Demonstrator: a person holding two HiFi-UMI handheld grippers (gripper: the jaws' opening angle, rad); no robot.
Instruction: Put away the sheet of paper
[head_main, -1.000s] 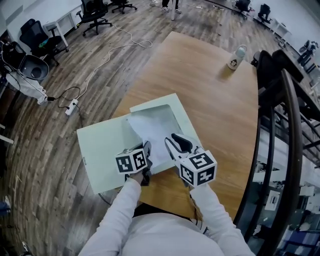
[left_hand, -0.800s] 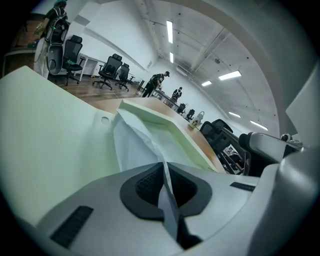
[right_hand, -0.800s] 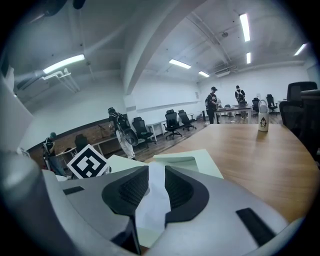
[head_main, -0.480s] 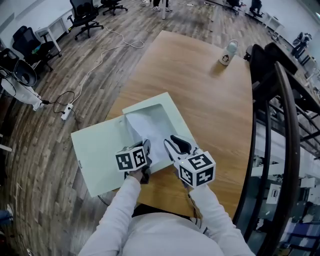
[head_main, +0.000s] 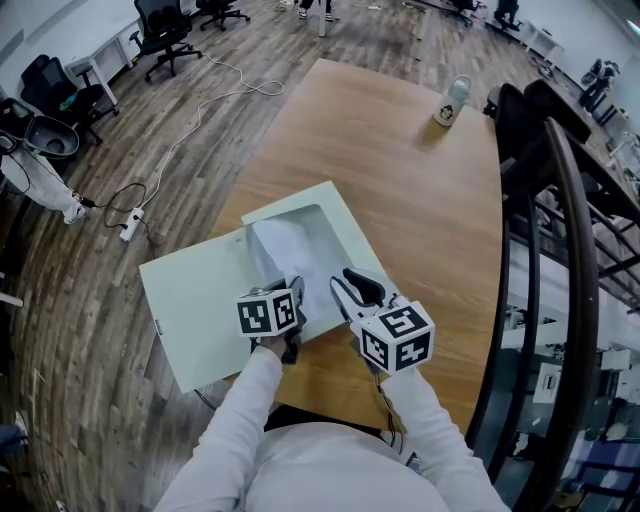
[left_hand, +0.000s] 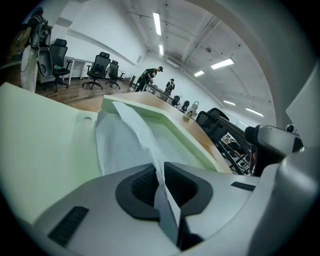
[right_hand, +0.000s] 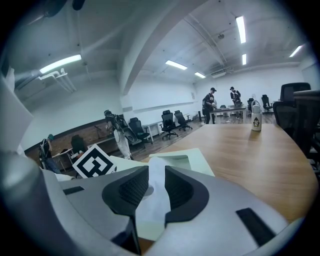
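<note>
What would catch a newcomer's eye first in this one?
The left gripper and right gripper each pinch a white sheet of paper over an open pale green folder at the near edge of the wooden table. A lone white bottle stands at its far end.

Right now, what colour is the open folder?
The folder is pale green, clearest in the head view.

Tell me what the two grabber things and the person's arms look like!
Both are chunky light-grey plastic claws. The left gripper and the right gripper each have two black ribbed pads set inside curved jaws. On top of each sits a white cube with black square markers. The person wears long white sleeves.
</note>
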